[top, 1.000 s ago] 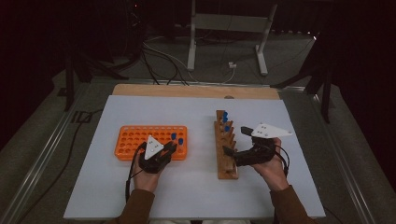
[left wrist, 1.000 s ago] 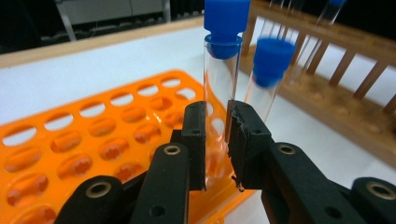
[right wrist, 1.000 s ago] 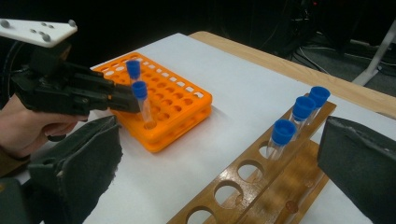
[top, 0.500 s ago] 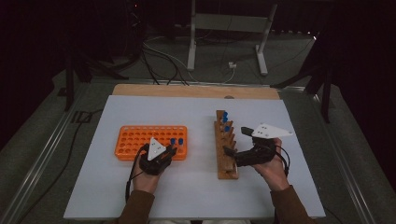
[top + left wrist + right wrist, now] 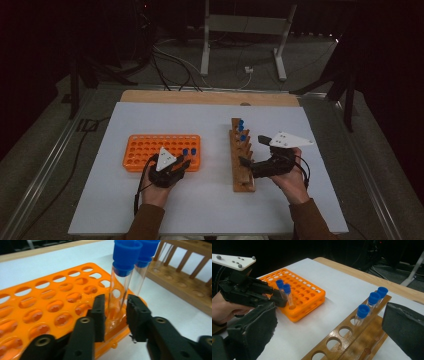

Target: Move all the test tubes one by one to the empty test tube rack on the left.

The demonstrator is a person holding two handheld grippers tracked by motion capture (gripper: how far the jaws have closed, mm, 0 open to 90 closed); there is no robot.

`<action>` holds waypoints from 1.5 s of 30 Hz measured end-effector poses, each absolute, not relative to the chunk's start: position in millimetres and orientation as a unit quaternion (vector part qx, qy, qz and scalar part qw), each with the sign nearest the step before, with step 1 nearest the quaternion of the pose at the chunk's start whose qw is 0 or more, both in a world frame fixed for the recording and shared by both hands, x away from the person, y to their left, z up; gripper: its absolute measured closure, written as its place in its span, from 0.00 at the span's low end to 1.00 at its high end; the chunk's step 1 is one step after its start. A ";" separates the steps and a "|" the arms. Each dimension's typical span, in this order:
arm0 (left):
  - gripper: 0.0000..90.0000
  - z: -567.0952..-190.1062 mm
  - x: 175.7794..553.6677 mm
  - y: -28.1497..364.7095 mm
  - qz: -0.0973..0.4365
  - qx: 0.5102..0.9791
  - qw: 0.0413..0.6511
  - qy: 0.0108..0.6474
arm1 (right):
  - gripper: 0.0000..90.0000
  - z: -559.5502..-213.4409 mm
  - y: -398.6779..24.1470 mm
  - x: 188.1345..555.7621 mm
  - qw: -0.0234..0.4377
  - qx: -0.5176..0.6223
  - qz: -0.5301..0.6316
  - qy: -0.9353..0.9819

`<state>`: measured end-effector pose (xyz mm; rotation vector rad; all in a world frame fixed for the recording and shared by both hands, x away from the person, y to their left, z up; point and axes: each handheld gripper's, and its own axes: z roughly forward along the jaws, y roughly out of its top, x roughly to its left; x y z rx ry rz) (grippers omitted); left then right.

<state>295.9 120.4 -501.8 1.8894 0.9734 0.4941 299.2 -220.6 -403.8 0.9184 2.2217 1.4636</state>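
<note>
An orange tube rack [image 5: 150, 150] lies left of centre, with two blue-capped glass tubes [image 5: 189, 151] standing in its near right corner. My left gripper [image 5: 186, 161] is at that corner. In the left gripper view the nearer tube [image 5: 120, 290] stands in the rack [image 5: 50, 297] between my left gripper's [image 5: 115, 307] pads, which have just been opening; slim gaps show, so it is open. My right gripper [image 5: 252, 150] stands wide open beside the wooden rack [image 5: 242, 165]. Three capped tubes [image 5: 372, 300] stand in that wooden rack [image 5: 342, 340], towards its far end.
The white board [image 5: 210, 210] on the table has a wooden strip along its far edge. Metal stand legs and cables lie on the floor beyond. Several holes at the near end of the wooden rack hold nothing.
</note>
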 end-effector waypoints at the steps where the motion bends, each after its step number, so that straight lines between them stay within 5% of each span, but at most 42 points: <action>1: 0.73 -501.2 295.6 121.2 0.199 0.767 0.464 0.396 | 0.00 -403.2 -220.9 299.5 0.163 0.322 0.513 0.779; 21: 0.33 -480.6 286.6 137.4 0.187 0.738 0.510 0.400 | 0.00 -406.4 -224.9 313.9 0.173 0.338 0.508 0.773; 31: 0.11 -469.2 283.0 143.0 0.200 0.719 0.521 0.414 | 0.08 -420.2 -223.7 329.9 0.193 0.361 0.488 0.771; 34: 0.02 -467.6 282.8 143.0 0.206 0.717 0.519 0.418 | 0.14 -425.3 -221.2 335.8 0.195 0.366 0.480 0.773; 45: 0.01 -465.8 282.0 143.8 0.216 0.712 0.520 0.420 | 0.62 -446.6 -210.4 354.5 0.190 0.365 0.455 0.790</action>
